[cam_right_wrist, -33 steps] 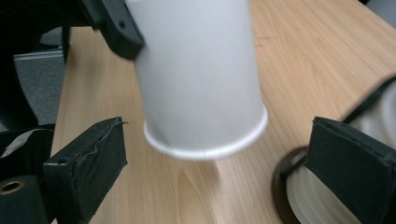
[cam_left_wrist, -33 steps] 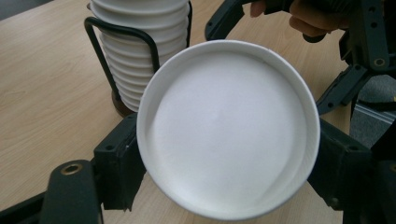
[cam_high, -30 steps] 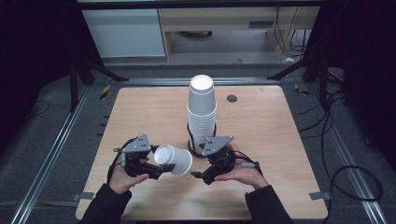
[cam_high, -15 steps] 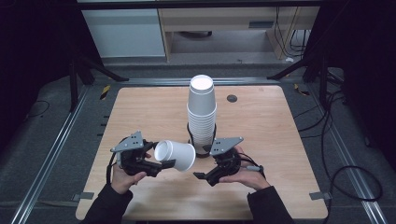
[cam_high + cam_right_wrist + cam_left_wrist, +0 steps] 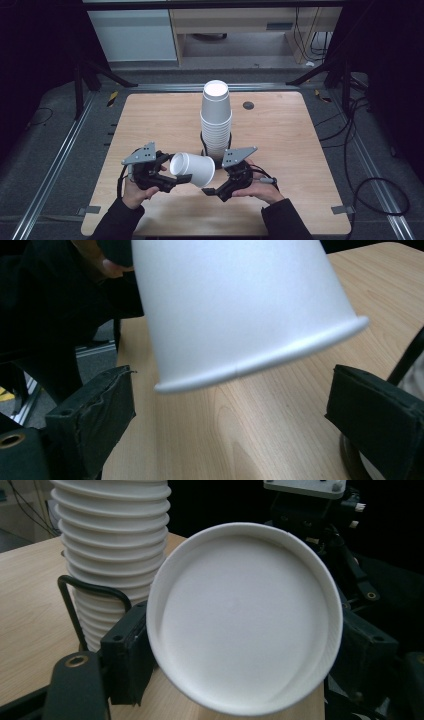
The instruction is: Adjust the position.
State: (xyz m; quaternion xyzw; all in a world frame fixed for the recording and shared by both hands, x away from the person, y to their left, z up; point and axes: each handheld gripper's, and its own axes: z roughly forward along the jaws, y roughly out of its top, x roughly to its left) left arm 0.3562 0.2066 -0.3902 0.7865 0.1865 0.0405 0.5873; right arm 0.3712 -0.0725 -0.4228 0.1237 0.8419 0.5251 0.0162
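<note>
A white paper cup (image 5: 195, 170) lies on its side in the air just above the wooden table (image 5: 150, 120), in front of a tall stack of upside-down white cups (image 5: 216, 120). My left gripper (image 5: 174, 174) is shut on the cup's narrow base end. In the left gripper view the cup's round bottom (image 5: 245, 615) faces the camera between the black jaws, beside the cup stack (image 5: 115, 555). My right gripper (image 5: 215, 182) stands open at the cup's wide rim. In the right gripper view the cup's rim (image 5: 260, 360) hangs above the gap between the pads (image 5: 95, 425), touching neither.
The stack stands in a black wire holder (image 5: 75, 595) near the table's middle. A small dark round disc (image 5: 248, 105) sits at the back right of the table. Metal rails and cables run along both sides, beyond the table edges.
The cup has tipped a little flatter and shifted slightly right. My right gripper has eased a bit nearer the person. Both hands have otherwise kept their places.
</note>
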